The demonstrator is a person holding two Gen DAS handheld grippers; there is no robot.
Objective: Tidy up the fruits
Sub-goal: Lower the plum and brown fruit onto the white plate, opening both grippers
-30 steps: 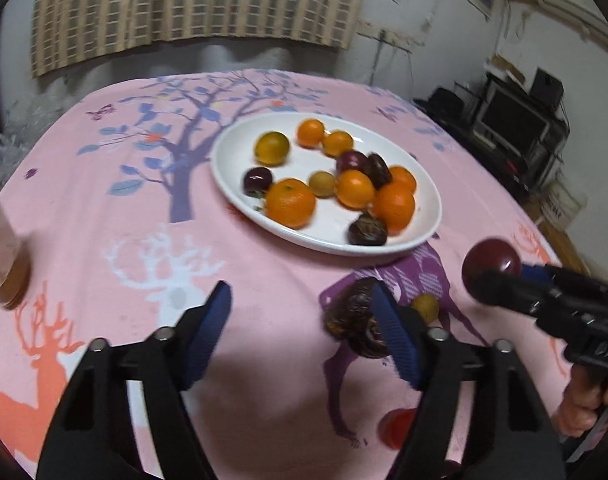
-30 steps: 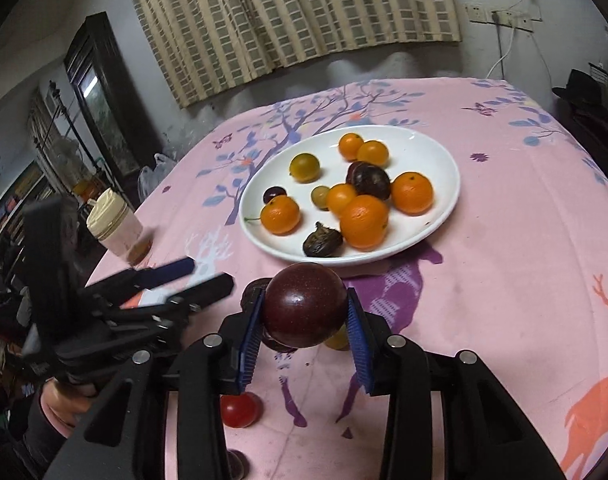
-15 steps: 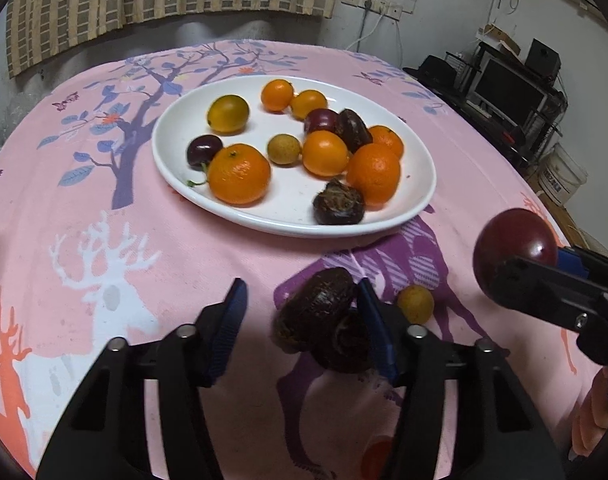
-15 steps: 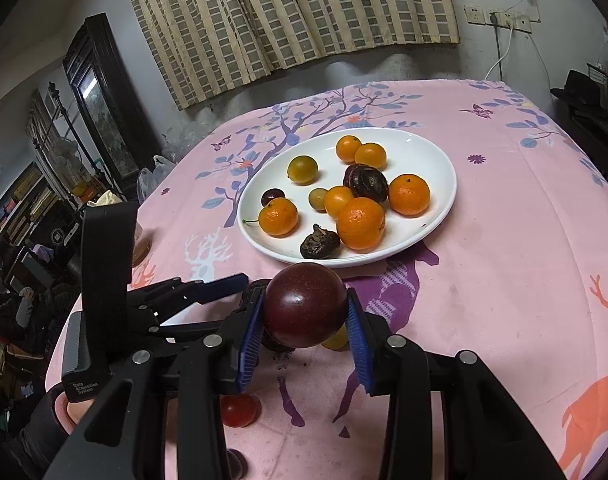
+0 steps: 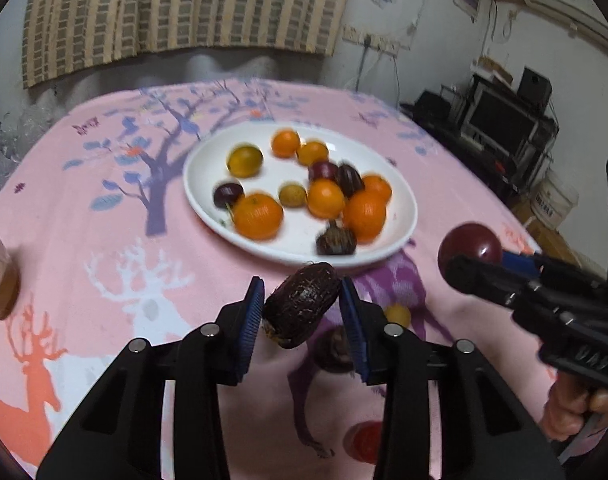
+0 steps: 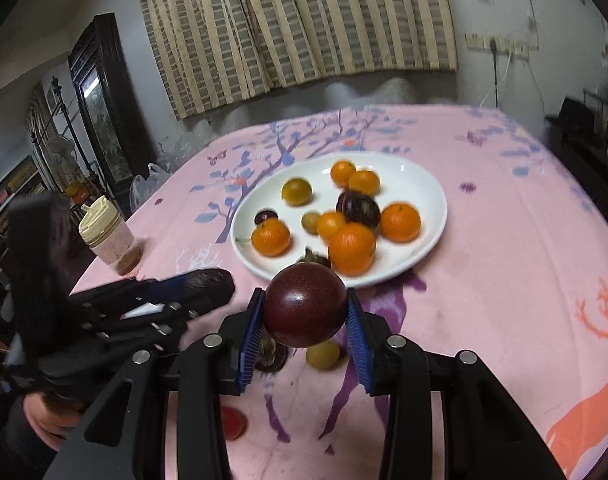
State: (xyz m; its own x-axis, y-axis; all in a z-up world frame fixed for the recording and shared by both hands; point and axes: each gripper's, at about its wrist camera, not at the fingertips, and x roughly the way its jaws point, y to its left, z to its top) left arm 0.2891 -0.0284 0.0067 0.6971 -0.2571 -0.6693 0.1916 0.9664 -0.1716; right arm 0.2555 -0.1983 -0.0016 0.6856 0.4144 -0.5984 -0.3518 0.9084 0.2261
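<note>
Far left on my table, a lidded jar (image 6: 109, 236) with brown contents sits at the edge of the pink tablecloth (image 6: 504, 272). My left gripper (image 5: 302, 312) is clamped narrow on a dark wrinkled fruit (image 5: 301, 309), lifted off the cloth, tilted, just short of the white plate (image 5: 404, 200). Under it on the cloth: another dark wrinkled fruit (image 5: 335, 350), partly hidden, a small yellow fruit (image 5: 397, 315) just beside it, and a red tomato (image 5: 364, 440) nearer me. Plate is mid-table, blurred, holding oranges (image 6: 352, 248), a yellow-green citrus (image 6: 296, 191), dark plums (image 6: 358, 209) and one shrivelled dark fruit (image 5: 336, 240) near its front rim. My right gripper (image 6: 304, 316) is closed on a round dark-red plum (image 6: 304, 305), held in the air in front of the plate's near rim, both pads pressed to its sides. Right of the plate, bare cloth with an orange deer print (image 6: 584, 392).
</note>
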